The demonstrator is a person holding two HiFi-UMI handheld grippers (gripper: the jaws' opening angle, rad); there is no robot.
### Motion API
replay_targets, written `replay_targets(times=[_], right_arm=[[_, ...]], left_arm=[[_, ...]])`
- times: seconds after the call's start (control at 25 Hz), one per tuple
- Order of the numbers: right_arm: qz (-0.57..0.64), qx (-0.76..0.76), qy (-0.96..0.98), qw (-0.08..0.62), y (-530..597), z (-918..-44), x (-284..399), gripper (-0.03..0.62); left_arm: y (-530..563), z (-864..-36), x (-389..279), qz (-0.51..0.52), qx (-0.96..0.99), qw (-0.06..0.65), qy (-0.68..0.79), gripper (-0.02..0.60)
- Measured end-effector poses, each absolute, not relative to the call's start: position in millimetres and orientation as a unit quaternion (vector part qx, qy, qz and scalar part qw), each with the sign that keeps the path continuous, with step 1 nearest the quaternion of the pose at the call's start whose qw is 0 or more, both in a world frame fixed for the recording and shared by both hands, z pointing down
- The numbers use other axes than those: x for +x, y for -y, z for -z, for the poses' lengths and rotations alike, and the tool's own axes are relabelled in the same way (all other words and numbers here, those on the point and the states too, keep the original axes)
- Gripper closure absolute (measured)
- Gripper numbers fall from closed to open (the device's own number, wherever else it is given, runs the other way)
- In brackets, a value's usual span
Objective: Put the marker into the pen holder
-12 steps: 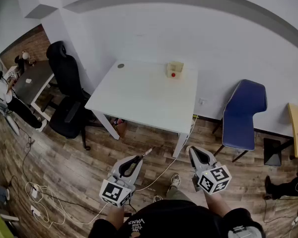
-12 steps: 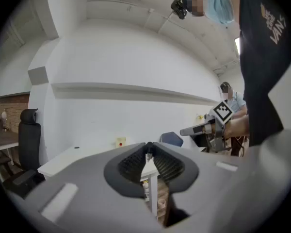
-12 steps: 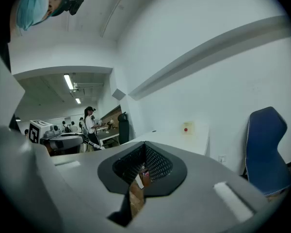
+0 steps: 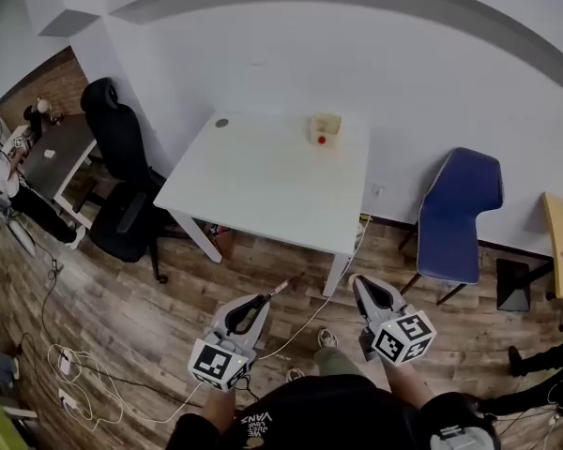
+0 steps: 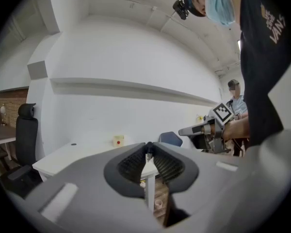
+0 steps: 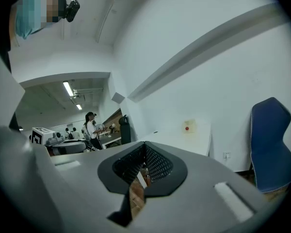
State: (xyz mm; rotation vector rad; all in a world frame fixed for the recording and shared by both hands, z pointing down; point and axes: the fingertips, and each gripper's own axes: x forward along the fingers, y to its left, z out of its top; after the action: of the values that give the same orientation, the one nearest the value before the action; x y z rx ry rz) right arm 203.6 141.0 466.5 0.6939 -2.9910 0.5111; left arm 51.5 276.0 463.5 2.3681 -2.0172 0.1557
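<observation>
Marker (image 4: 278,290), one, in left gripper (image 4: 265,300); pen holder (image 4: 326,127), one.

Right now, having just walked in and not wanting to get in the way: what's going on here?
A person stands on the wood floor, short of the white table, with a gripper in each hand. The left gripper is shut on the marker, whose tip pokes out past the jaws. The right gripper is shut and empty. The pen holder sits near the table's far edge, not yet reached.
</observation>
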Motion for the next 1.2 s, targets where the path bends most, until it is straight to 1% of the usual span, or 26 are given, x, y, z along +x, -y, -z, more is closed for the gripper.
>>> replay_targets(times=[0.4, 0.68, 1.0, 1.2], right_arm=[[-0.176, 0.197, 0.964, 0.025, -52.3, -473.7, 186.5, 0.594], [-0.176, 0.172, 0.969, 0.031, 16.1, -474.9, 166.4, 0.594], [-0.19, 0.154, 0.969, 0.043, 52.9, -486.2, 144.5, 0.594], [-0.197, 0.168, 0.965, 0.044, 65.9, -490.9, 130.8, 0.594]], left_arm=[[-200.1, -454.6, 31.4, -0.047, 0.731, 0.001, 0.681, 0.483], [-140.9, -459.5, 22.1, -0.027, 0.713, 0.012, 0.701, 0.483], [-113.1, -475.2, 6.8, -0.027, 0.699, 0.035, 0.714, 0.483], [-88.9, -477.2, -13.0, -0.027, 0.71, 0.038, 0.703, 0.482]])
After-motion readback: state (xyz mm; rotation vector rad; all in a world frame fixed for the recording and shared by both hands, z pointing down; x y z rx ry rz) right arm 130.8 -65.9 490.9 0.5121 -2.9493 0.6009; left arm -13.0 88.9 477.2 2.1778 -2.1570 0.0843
